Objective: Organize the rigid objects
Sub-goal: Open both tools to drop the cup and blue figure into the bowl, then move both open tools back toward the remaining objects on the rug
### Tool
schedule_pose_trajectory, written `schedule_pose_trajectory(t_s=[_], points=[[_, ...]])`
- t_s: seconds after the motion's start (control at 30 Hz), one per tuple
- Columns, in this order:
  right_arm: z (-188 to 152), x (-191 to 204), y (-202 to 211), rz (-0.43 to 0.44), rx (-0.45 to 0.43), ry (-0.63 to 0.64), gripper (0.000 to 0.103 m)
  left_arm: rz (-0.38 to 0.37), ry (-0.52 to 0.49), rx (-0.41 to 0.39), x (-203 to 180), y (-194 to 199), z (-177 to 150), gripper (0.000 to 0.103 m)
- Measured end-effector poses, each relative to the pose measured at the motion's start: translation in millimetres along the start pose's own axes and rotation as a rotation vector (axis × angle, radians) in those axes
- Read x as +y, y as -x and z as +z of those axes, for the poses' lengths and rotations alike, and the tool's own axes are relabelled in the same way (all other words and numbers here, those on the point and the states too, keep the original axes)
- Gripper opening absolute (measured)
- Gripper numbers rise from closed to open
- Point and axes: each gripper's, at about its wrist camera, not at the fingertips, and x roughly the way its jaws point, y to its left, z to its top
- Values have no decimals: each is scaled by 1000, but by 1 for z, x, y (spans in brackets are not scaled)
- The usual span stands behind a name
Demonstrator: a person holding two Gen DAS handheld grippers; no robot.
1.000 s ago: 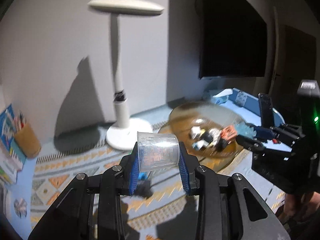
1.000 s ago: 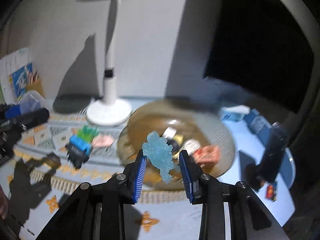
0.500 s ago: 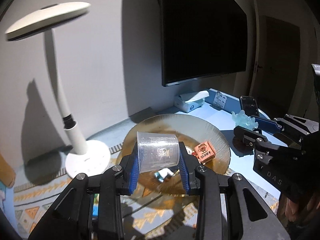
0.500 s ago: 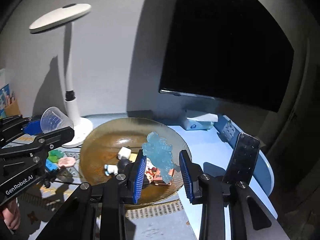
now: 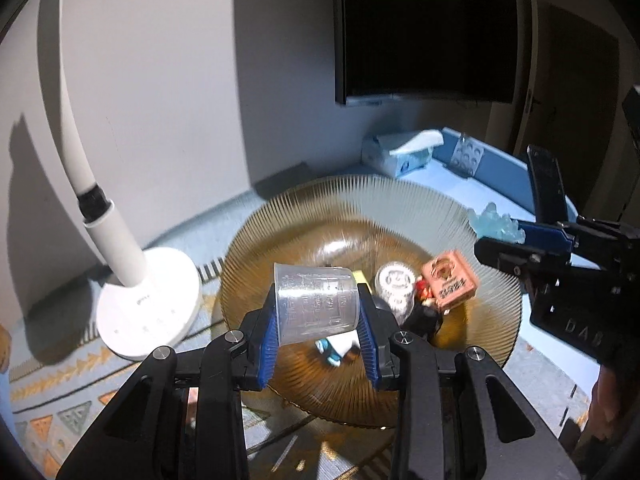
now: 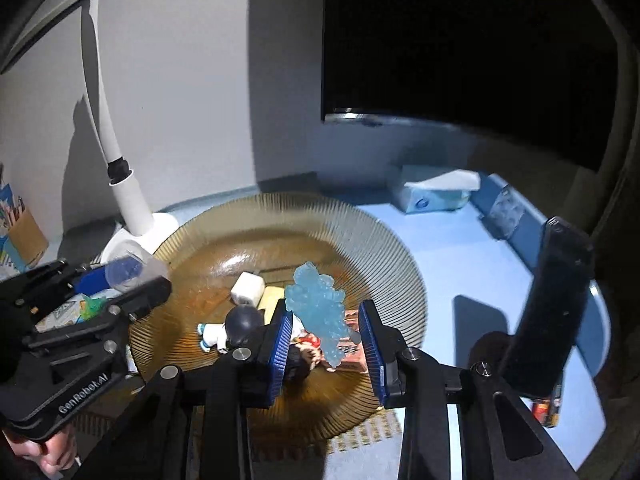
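Left claw point(image 5: 318, 334) is pinching a clear measuring cup point(image 5: 316, 304), tilted, over the 7 o'clock part of the amber ribbed plate point(image 5: 304, 216); right claw point(image 6: 325, 340) is pinching a pale blue knobbly toy point(image 6: 318, 312) above the plate's 4 o'clock side. Risk: the light cup, let go on its side, may roll off the low rim onto the worktop point(image 6: 448, 256). The plate centre is crowded with a dark-haired figurine point(image 6: 230, 328), white cube point(image 6: 248, 289) and orange box point(image 5: 450, 280); a drop could knock these, or the two claws could bump.
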Motion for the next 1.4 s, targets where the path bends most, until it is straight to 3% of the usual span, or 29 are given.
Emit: schedule_pose_trajectory(t_s=[0.33, 0.37, 0.43, 0.47, 0.5, 0.57, 0.73, 0.9, 1.03, 1.13, 1.3, 1.4], points=[[3, -16, -36, 110, 80, -106, 33, -19, -6, 53, -2, -22, 0, 33], [5, -16, -39, 127, 89, -112, 34, -20, -8, 64, -4, -24, 2, 37], [8, -21, -38, 139, 96, -133, 36, -15, -7, 82, -3, -24, 6, 57], [9, -28, -32, 137, 78, -156, 44, -10, -3, 78, -1, -20, 7, 63], [9, -33, -25, 138, 56, -174, 59, -1, 8, 52, 3, -11, 7, 74], [8, -46, -2, 133, -20, -219, 68, 0, 32, 9, 11, 8, 8, 75], [2, -51, 31, 161, -55, -235, 69, -11, 119, -95, 36, 70, 8, 75], [-2, -38, 67, 184, -90, -209, 69, 51, 138, -200, 51, 141, 0, 76], [-1, -21, 101, 213, -133, -177, 69, 100, 170, -280, 65, 197, -10, 84], [-2, -7, 126, 239, -161, -163, 80, 133, 186, -337, 76, 237, -22, 85], [-9, 21, 157, 271, -203, -118, 82, 181, 205, -346, 90, 267, -69, 101], [-14, 40, 163, 286, -195, -91, 82, 191, 242, -302, 101, 266, -93, 101]])
